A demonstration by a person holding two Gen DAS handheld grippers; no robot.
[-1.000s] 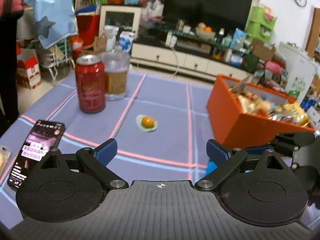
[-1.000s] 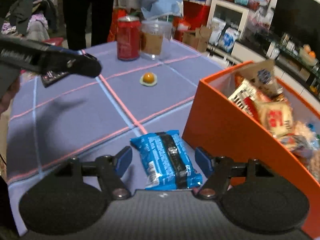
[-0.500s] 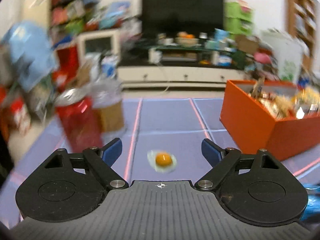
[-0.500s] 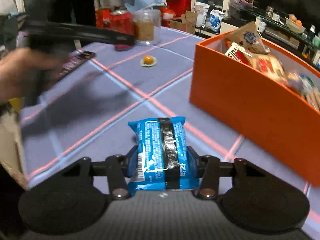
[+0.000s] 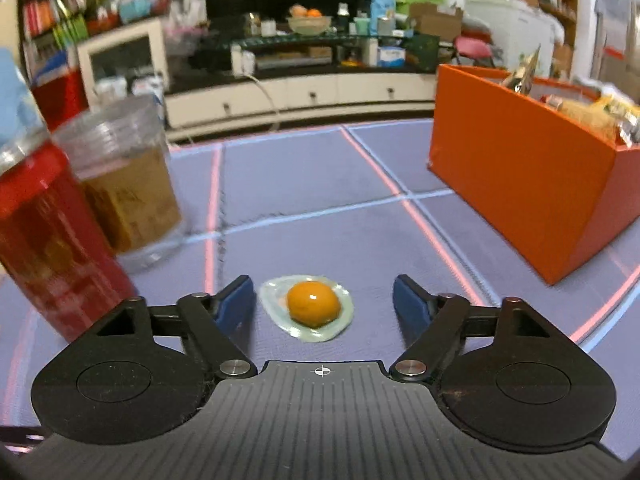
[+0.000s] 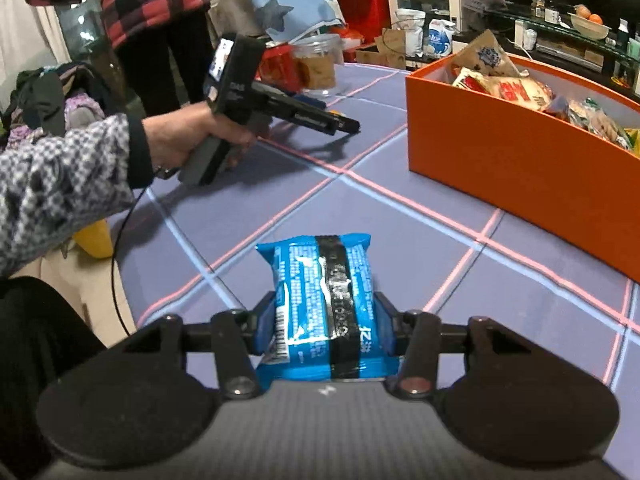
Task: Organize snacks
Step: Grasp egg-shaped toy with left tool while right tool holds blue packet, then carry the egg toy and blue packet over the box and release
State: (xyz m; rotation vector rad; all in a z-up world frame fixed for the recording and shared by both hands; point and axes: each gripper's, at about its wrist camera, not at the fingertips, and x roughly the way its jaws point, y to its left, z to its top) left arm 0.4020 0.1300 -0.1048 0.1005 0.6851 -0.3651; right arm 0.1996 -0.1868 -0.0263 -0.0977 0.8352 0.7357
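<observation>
- Right tongs (image 6: pixel 326 322) pinch the blue pack (image 6: pixel 322 308) by its sides; light, crinkly, probably crushable.
- Left tongs (image 5: pixel 323 306), closing but spread, straddle the egg candy (image 5: pixel 307 307); soft, likely slippery, grip edges.

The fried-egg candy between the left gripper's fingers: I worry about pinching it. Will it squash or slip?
The fried-egg candy looks soft and glossy, so it may squash. It lies flat and low on the tablecloth, so the closing left gripper, not yet touching it, may slide over it. Probably very light.
</observation>
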